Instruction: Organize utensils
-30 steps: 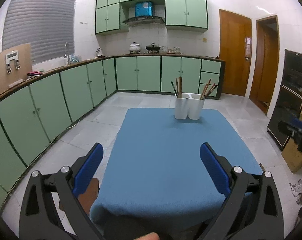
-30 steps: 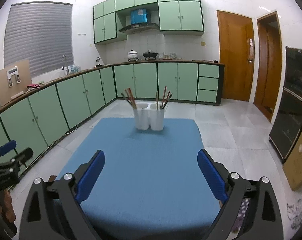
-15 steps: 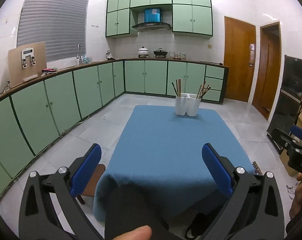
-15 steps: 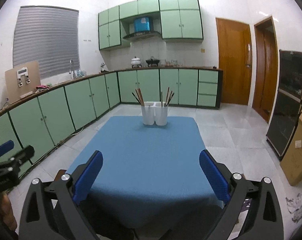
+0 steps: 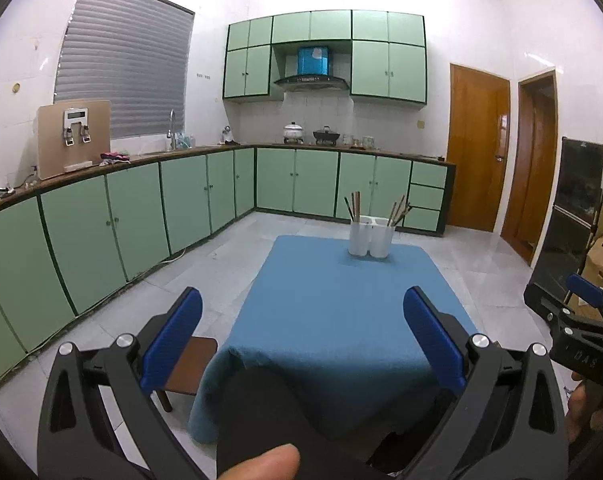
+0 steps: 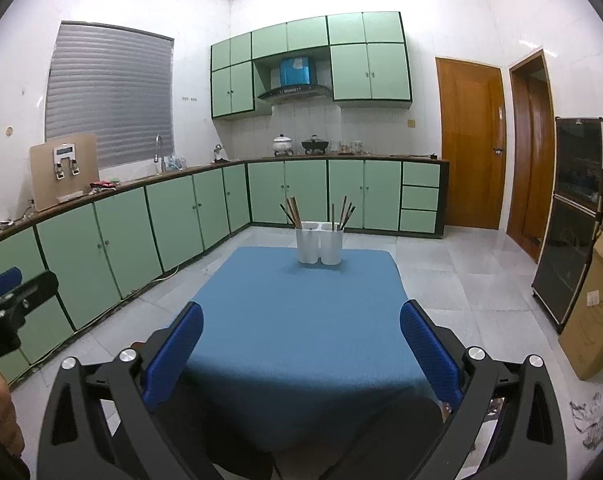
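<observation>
My left gripper [image 5: 301, 340] is spread wide with nothing between its blue pads [image 5: 173, 336], held in the air off the near edge of the table. My right gripper [image 6: 301, 344] is spread just as wide and also empty, hanging over that same near edge. Each one shows at the side of the other's view, apart from it. Below both lies the blue tablecloth [image 6: 301, 320], draped over the near edge and bare across its middle. At the far edge, roughly centred, stands the white two-compartment utensil holder [image 6: 320, 246], upright. The chopsticks [image 6: 293, 212] in its left compartment lean left; those in the right compartment [image 6: 343, 212] lean right. A brown wooden stool [image 5: 189, 368] sits on the floor by the near left corner of the table. Green cabinets [image 5: 141, 216] run along the left wall and the back of the kitchen.
</observation>
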A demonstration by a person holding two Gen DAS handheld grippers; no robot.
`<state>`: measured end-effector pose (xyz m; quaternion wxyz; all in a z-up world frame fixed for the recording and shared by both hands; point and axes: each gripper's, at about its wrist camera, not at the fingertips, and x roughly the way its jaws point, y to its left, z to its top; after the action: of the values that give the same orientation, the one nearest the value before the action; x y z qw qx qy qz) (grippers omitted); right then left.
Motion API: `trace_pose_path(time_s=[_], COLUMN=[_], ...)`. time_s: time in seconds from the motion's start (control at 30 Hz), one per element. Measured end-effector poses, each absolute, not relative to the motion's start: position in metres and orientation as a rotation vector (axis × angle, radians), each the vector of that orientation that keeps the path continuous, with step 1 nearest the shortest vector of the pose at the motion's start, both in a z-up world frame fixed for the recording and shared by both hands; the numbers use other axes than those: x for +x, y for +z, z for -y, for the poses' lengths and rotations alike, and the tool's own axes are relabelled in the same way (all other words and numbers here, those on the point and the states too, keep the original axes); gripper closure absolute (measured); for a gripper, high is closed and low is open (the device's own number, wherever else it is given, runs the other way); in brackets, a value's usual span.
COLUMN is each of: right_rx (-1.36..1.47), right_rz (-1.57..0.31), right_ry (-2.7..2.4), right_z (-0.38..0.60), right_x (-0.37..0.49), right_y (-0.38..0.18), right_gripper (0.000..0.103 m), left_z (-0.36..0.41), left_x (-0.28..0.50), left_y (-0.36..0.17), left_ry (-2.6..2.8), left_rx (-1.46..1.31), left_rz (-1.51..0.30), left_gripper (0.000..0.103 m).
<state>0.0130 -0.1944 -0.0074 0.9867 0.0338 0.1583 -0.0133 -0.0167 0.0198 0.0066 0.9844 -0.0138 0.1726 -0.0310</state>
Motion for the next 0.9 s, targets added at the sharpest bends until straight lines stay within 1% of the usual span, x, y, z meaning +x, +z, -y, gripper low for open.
trace_pose_path(time_s=[0.13,0.9], right_rx=[0.065,0.069], right_rz=[-0.297,-0.28], right_ry=[-0.025,-0.04], right_z=[0.193,0.197], right_x=[0.008,-0.004], right_y=[-0.001,-0.014], right_gripper=[0.006,0.006], left_z=[-0.019,-0.015], left_x=[-0.019,-0.029], left_y=[0.011,0.014], left_ry=[-0.061,-0.043], left_rx=[-0.025,-0.031], left_rz=[-0.337,-0.323], left_gripper=[0.005,0.005])
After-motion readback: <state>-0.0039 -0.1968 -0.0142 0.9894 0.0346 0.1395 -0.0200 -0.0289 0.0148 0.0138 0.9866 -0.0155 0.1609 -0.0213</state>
